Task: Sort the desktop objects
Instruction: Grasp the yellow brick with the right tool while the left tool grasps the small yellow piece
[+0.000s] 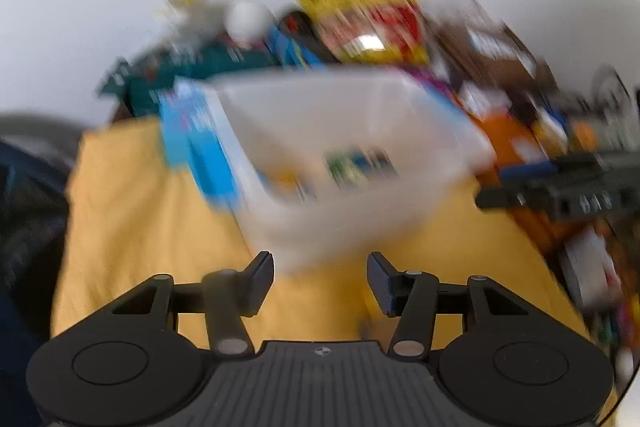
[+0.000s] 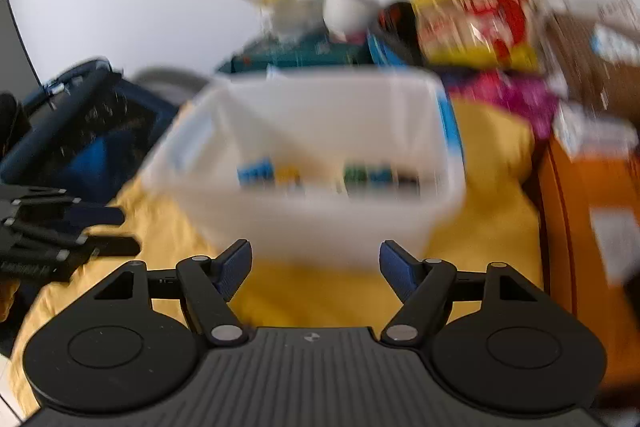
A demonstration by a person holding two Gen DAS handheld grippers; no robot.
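Translucent bin (image 2: 304, 155), contents (image 2: 328, 177) blurred

The bin (image 2: 304, 147) is milky see-through plastic. The yellow cloth (image 2: 492, 227) under it looks soft and matt. The snack bag (image 2: 472, 15) is shiny plastic.

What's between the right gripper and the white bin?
Only bare yellow cloth lies between the right gripper and the white bin, in the right wrist view.
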